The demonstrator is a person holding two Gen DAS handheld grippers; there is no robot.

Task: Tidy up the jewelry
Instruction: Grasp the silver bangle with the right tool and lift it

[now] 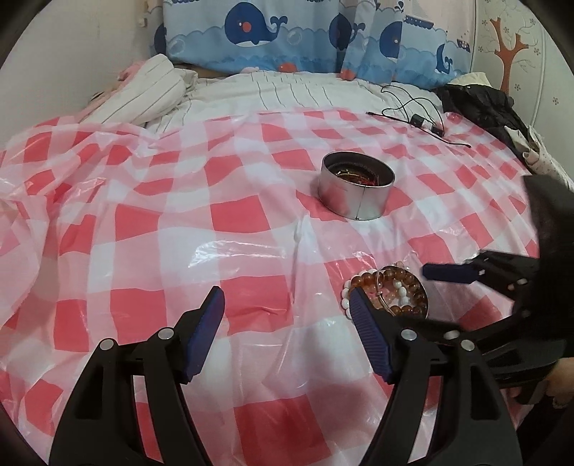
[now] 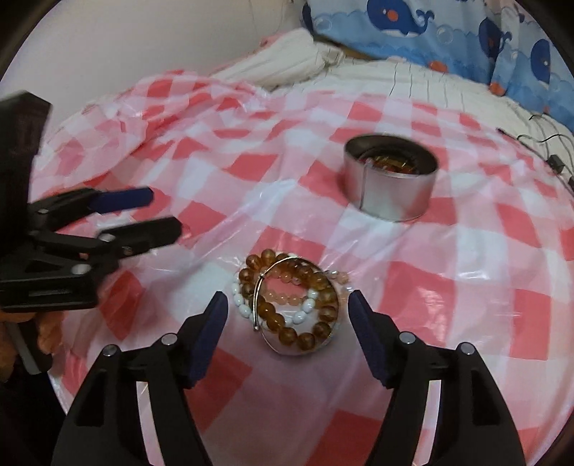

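A pile of bracelets (image 2: 290,304) lies on the pink-checked plastic sheet: amber beads, white beads, pale pink beads and a thin silver bangle. It also shows in the left wrist view (image 1: 391,292). My right gripper (image 2: 287,312) is open, its jaws on either side of the pile, just above it. My left gripper (image 1: 287,308) is open and empty, to the left of the pile; its right finger (image 1: 366,322) overlaps the pile's edge. A round silver tin (image 1: 357,190) with jewelry inside stands further back; it also shows in the right wrist view (image 2: 391,177).
The checked sheet (image 1: 215,222) covers a bed and is wrinkled at the left. A black cable with a small adapter (image 1: 418,118) lies at the back right, next to dark clothing (image 1: 484,104). Whale-print pillows (image 1: 287,32) line the headboard.
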